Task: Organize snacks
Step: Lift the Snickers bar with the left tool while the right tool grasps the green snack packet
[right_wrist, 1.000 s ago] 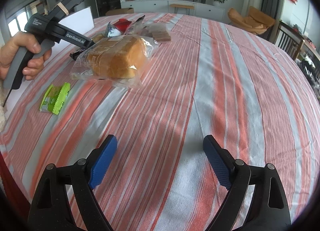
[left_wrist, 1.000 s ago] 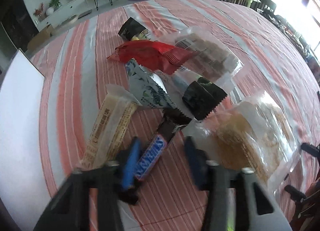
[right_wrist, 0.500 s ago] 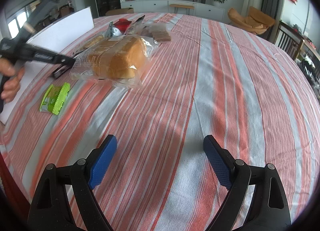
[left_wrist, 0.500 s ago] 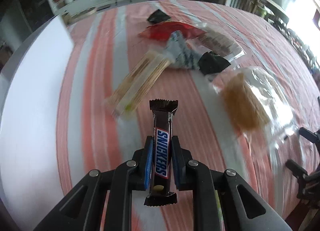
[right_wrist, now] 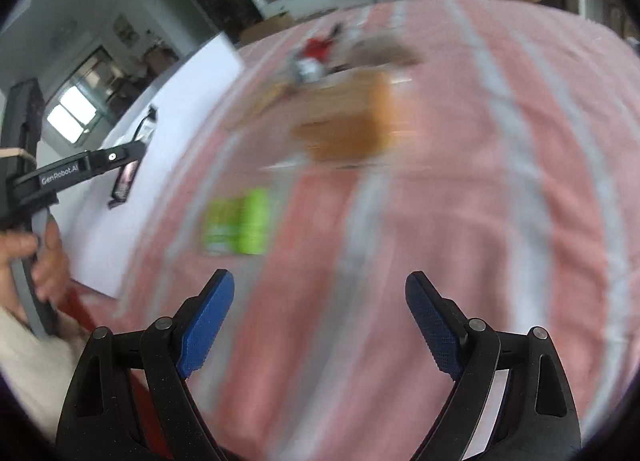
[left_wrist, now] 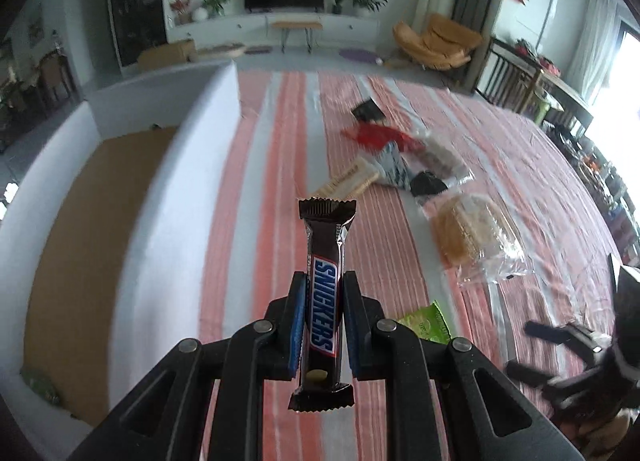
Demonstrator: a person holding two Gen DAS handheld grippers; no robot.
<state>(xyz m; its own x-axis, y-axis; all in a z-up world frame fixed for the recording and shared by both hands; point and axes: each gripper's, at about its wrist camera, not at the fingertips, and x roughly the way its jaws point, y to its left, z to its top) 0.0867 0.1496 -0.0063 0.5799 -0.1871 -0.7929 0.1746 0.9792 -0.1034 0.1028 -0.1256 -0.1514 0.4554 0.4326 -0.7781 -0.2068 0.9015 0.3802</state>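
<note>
The left gripper (left_wrist: 322,325) is squeezed tight on a Snickers bar (left_wrist: 323,301). It pinches the bar around the middle, so both ends stick out and the bar does not slip. The bar is up in the air above the striped tablecloth (left_wrist: 280,189), close beside the white box (left_wrist: 168,189). The box has a brown bottom and looks like the place where snacks go, so the bar is probably on its way in there.

The right gripper (right_wrist: 320,321) has its two blue fingers (right_wrist: 208,321) spread wide, with nothing between them. It hangs over the tablecloth on the side away from the box. A green snack pack (right_wrist: 238,227) lies just ahead of it and may be its next pick.

Farther from the box lie a bag of bread (left_wrist: 472,233) and a pile of other snacks (left_wrist: 392,157), not yet sorted.
</note>
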